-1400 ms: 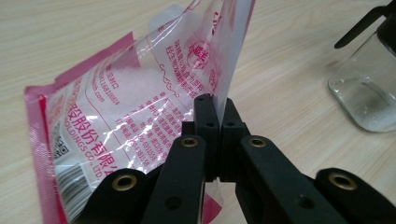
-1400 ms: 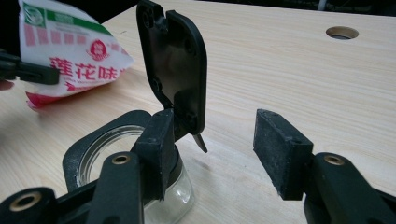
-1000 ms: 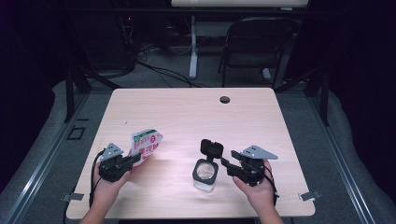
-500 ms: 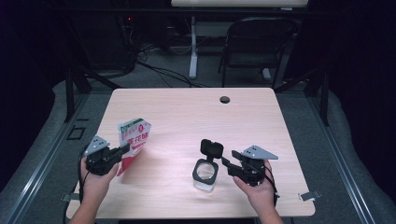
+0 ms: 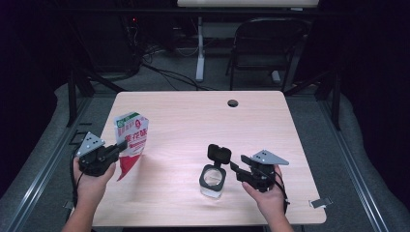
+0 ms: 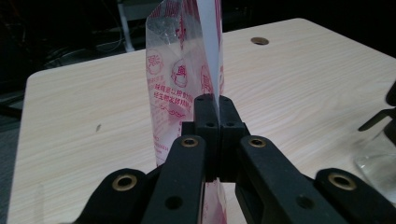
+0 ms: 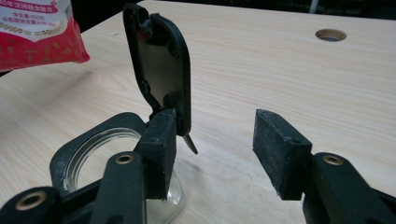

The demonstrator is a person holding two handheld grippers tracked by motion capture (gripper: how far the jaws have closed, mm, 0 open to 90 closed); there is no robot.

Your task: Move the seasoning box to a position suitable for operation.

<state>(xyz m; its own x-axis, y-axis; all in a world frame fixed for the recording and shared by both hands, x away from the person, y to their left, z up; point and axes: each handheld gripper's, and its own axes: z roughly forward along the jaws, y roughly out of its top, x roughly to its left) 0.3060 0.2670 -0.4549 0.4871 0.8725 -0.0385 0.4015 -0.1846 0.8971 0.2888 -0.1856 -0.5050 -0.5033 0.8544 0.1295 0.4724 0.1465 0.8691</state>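
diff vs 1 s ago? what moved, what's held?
The left gripper, shut on the red and white bag, has lifted it off the table and stood it upright; a second ago it lay nearly flat. Unchanged: the right gripper, jaws open beside the clear jar, whose black lid stands flipped up.

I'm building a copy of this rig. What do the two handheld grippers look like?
Both the left gripper and the right gripper are black, with brass-coloured pivot rivets, two blocky jaws, a grey three-cornered plate on top and a trailing black cable. The person's forearms are bare.
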